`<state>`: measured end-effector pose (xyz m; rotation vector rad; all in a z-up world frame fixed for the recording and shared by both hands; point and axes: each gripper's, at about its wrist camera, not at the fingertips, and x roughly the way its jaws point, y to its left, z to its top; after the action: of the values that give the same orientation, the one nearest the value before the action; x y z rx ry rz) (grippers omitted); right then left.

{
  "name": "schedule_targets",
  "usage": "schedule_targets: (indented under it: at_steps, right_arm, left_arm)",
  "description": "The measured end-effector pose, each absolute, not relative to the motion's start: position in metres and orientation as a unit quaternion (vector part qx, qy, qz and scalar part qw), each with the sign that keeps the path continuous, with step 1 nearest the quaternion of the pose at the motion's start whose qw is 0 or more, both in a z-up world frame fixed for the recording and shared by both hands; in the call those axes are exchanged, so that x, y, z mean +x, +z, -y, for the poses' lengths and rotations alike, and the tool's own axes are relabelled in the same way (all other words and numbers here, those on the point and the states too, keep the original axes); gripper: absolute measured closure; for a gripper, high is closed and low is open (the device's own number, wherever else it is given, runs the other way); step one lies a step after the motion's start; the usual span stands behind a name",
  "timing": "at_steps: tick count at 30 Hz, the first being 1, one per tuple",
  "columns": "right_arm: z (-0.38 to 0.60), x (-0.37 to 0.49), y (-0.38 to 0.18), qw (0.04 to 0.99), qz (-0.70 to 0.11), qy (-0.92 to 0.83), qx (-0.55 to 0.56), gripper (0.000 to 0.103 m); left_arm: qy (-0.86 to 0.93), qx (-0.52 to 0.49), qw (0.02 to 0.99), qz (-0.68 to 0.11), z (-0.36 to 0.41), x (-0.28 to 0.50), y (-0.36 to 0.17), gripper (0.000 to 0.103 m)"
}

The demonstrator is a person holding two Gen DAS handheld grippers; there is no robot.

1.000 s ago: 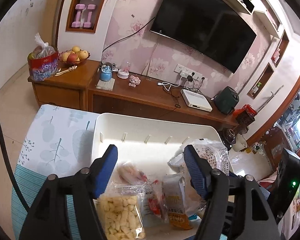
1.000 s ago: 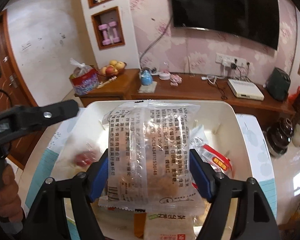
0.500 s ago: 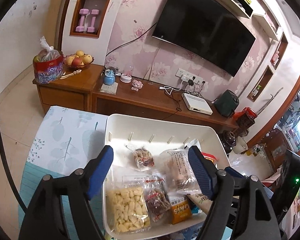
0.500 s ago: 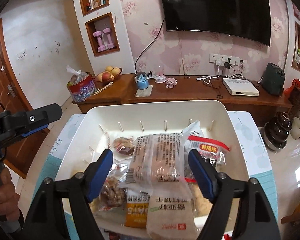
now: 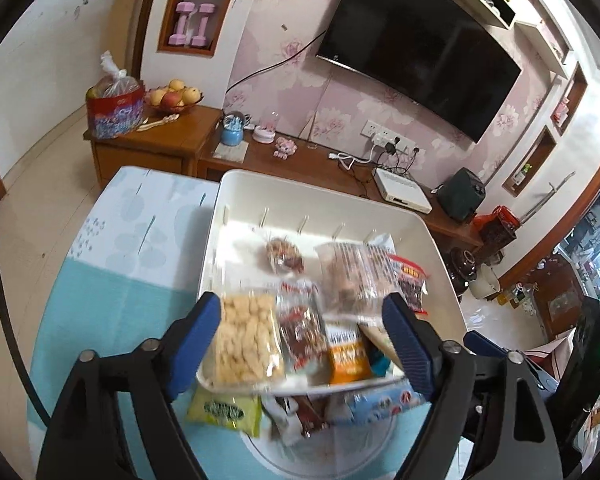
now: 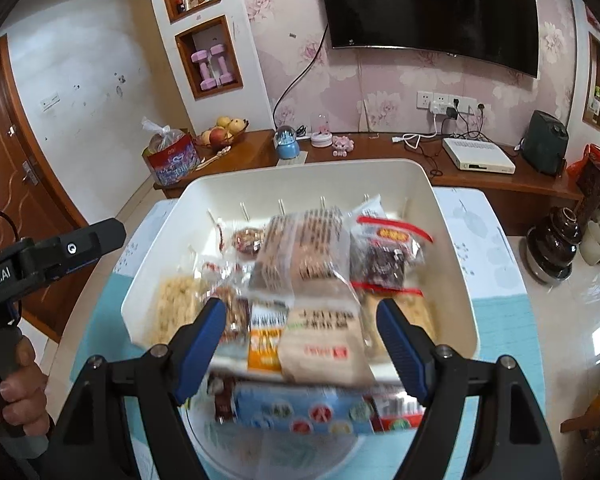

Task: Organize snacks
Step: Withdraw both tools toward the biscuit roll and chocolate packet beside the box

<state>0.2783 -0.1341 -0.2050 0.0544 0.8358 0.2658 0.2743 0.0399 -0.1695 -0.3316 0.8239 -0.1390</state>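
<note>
A white plastic bin (image 5: 228,200) (image 6: 452,240) stands on the table and holds several snack packs: a puffed-corn bag (image 5: 246,340), a clear pack of brown cakes (image 6: 304,256), a red-labelled bag (image 6: 388,256), an orange pack (image 6: 264,344). More packs lie on a white plate in front of the bin, among them a green one (image 5: 224,408) and a light-blue one (image 6: 300,408). My left gripper (image 5: 304,340) is open and empty above the bin's near edge. My right gripper (image 6: 302,344) is open and empty above the bin's near edge.
The table wears a blue and white leaf-print cloth (image 5: 140,240). Behind it a wooden TV cabinet (image 6: 380,152) carries a fruit bowl (image 5: 172,96), a red bag, a white box and cables. A TV (image 5: 416,40) hangs on the wall.
The right gripper let go of the clear cake pack, which now lies in the bin. Both grippers have pulled back and up from the bin, so the packs in front of it show.
</note>
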Motion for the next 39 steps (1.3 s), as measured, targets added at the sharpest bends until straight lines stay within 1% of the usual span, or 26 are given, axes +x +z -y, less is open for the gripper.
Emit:
schedule_targets:
  at_steps: [15,23,30,39]
  right_arm:
    - [0.185,0.247,-0.196,0.882,-0.430,0.191,0.009,0.025]
    - [0.210,0.234,-0.196,0.873,-0.427,0.238,-0.001,0.025]
    - [0.219,0.222,-0.206,0.870,-0.417,0.261,-0.043,0.025]
    - [0.225,0.227,-0.228,0.859,-0.418,0.280,-0.094,0.025]
  left_arm:
    - [-0.005,-0.176,0.891,-0.420,0.012,0.212,-0.161,0.019]
    - [0.024,-0.201,0.882,-0.425,0.020,0.200,-0.169,0.019]
    - [0.062,-0.209,0.874,-0.435,0.014,0.193,-0.186,0.019]
    - [0.106,-0.210,0.856,-0.460,0.000,0.192,-0.219,0.019]
